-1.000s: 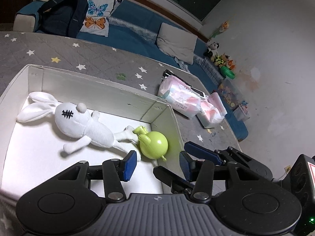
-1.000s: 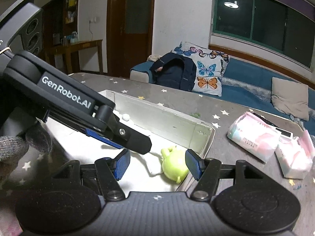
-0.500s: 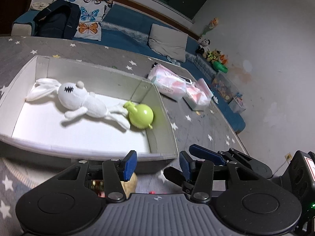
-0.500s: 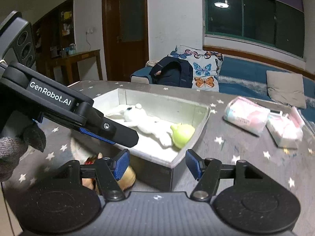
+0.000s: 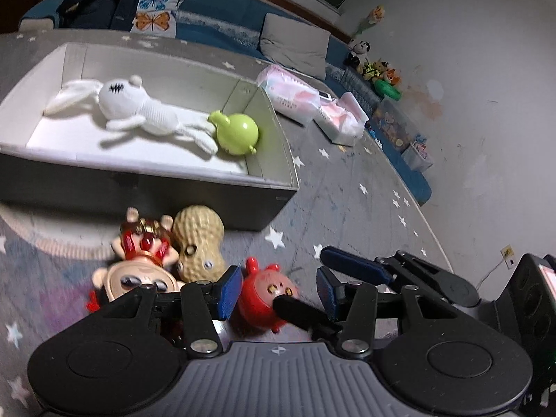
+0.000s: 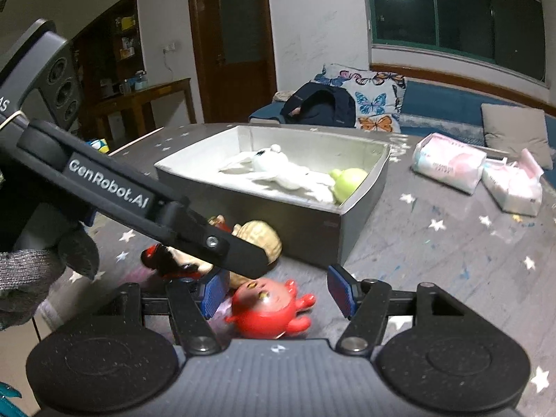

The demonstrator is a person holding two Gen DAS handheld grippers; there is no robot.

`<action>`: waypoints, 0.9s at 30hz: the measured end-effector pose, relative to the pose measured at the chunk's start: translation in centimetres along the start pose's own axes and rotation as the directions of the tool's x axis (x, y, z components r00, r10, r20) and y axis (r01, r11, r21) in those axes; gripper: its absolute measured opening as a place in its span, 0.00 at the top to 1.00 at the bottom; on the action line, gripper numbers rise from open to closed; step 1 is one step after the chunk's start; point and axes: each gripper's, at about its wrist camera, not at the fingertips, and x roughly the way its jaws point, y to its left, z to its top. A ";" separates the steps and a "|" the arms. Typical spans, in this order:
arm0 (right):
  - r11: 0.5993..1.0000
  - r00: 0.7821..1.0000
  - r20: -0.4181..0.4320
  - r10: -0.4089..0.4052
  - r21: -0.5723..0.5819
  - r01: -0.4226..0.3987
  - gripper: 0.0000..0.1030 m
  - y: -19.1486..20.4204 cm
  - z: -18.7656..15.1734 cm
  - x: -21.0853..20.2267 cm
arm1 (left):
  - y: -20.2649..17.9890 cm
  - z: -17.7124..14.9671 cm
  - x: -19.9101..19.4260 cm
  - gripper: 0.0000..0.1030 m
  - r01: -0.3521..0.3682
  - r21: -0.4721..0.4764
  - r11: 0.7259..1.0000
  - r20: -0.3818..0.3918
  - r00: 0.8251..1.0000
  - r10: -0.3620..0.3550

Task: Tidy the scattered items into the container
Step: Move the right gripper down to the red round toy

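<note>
A grey open box (image 5: 274, 194) (image 6: 361, 215) holds a white rabbit plush (image 5: 135, 107) (image 6: 278, 170) and a green round toy (image 5: 238, 133) (image 6: 349, 179). On the starred mat in front of it lie a peanut toy (image 5: 198, 239) (image 6: 260, 236), a red-haired doll (image 5: 142, 260) and a red round toy (image 5: 264, 295) (image 6: 267, 307). My left gripper (image 5: 278, 288) is open, its blue pads on either side of the red toy and apart from it. My right gripper (image 6: 278, 290) is open over the same toy, with the left gripper's finger (image 6: 222, 243) crossing in front.
Two tissue packs (image 5: 292, 93) (image 6: 448, 163) lie on the mat to the right of the box. A blue sofa (image 5: 215, 10) with butterfly cushions runs behind. Toy bins (image 5: 396, 125) stand along the right wall. A gloved hand (image 6: 31, 271) holds the left gripper.
Both grippers have drawn back from over the box and sunk toward the mat. The doll, peanut and red toy in front of the box have come into view.
</note>
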 end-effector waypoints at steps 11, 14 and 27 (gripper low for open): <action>1.000 0.999 -0.031 0.008 0.020 -0.007 0.38 0.5 -1.5 0.6 | 0.0 -0.6 1.1 0.51 -0.025 -0.044 0.999 -0.030 0.999 0.024; 1.000 0.999 -0.036 0.009 0.025 -0.008 0.38 0.3 -1.5 0.9 | 0.1 -0.6 1.4 0.51 -0.024 -0.060 0.998 -0.036 0.999 0.022; 0.999 0.998 -0.054 0.032 0.043 -0.029 0.39 0.0 -1.7 1.7 | 0.8 -0.6 2.2 0.51 -0.037 -0.142 0.989 -0.051 0.998 0.030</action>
